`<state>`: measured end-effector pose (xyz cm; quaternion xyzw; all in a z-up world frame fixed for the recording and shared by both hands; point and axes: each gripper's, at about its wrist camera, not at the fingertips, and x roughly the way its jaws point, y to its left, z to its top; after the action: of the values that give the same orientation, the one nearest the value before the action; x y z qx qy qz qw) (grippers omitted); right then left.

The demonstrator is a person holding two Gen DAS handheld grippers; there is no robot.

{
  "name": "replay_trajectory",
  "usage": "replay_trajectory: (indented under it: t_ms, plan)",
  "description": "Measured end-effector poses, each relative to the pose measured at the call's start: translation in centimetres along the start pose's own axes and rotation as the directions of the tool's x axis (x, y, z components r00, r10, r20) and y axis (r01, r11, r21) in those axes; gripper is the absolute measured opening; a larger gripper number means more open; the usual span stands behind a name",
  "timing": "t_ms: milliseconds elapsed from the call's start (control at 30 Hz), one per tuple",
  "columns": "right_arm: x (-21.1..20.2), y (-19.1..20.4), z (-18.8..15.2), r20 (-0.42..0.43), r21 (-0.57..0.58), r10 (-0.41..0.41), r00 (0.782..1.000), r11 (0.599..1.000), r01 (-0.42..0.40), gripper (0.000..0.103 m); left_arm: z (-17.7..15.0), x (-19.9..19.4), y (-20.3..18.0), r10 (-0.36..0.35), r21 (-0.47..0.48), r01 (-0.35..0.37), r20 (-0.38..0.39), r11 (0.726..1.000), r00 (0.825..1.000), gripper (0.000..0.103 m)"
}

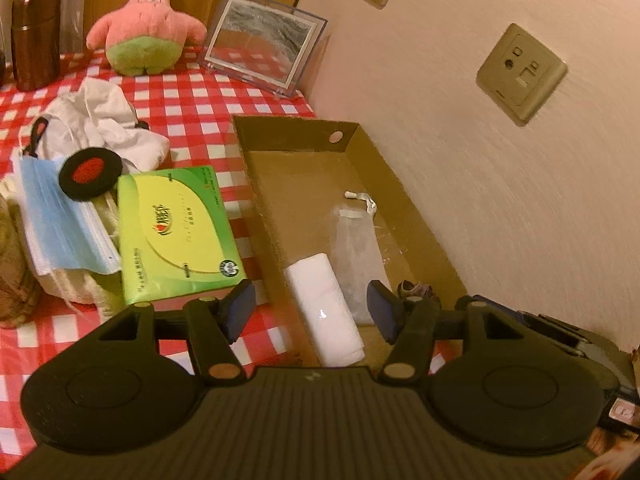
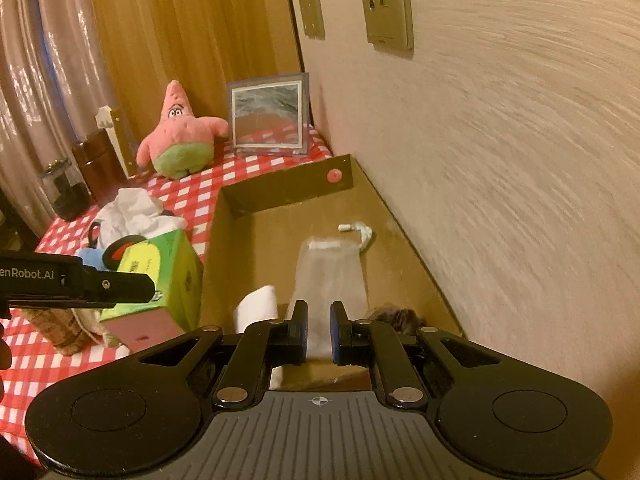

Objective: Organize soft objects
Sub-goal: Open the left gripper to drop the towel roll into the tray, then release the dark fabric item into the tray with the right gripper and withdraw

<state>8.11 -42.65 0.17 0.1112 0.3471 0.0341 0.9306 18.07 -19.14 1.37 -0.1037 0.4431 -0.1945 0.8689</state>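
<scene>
The wall point(image 2: 520, 160) fills my right side, rough plaster with olive socket plates point(image 1: 521, 74) set in it, and pleated curtains point(image 2: 60, 80) hang at the far end. Below me runs the table point(image 1: 192, 112), dressed in a glossy red-and-white check cloth.

Against the wall lies the box point(image 1: 280, 136), a long, shallow tray of plain brown cardboard with a round hole in its far wall. Inside it, a white rolled towel point(image 1: 326, 308) lies along the left wall, soft and cylindrical. Just beside it is a flat mesh pouch point(image 1: 356, 248), translucent, its white drawstring point(image 1: 362, 199) trailing at the far end. Something dark and furry sits at the near right corner; I can't tell what.

Left of the box, a green and yellow tissue pack point(image 1: 176, 236) lies flat and glossy. Beside that is a blue pleated mask point(image 1: 60, 216), with a black felt disc point(image 1: 90, 172) and its red centre on top, and crumpled white cloth point(image 1: 104, 116) behind. At the far end a plush pink starfish point(image 1: 146, 28) sits upright beside a clear acrylic frame point(image 1: 264, 40).

My left gripper point(image 1: 310, 308) hangs spread wide over the towel, holding nothing. My right gripper point(image 2: 319, 330) is narrowed to a slim gap above the pouch's near end; whether it pinches anything I cannot tell.
</scene>
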Motion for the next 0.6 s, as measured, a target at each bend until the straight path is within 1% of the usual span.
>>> replay_trajectory:
  t_ms: [233, 400, 600]
  plan:
    - [-1.7, 2.1, -0.6, 0.009, -0.02, 0.026, 1.0, 0.999, -0.025, 0.01, -1.1, -3.0, 0.7, 0.027, 0.046, -0.029, 0.035, 0.999, 0.999, 0.061]
    - [-2.8, 4.0, -0.7, 0.017, -0.037, 0.045, 0.999, 0.998, -0.045, 0.01, -2.0, -5.7, 2.2, 0.056, 0.051, -0.059, 0.072, 0.997, 0.996, 0.064]
    - [-3.9, 6.7, -1.1, 0.026, -0.065, 0.07, 0.997, 0.995, -0.069, 0.01, -3.1, -9.2, 4.9, 0.1, 0.039, -0.105, 0.115, 0.994, 0.988, 0.066]
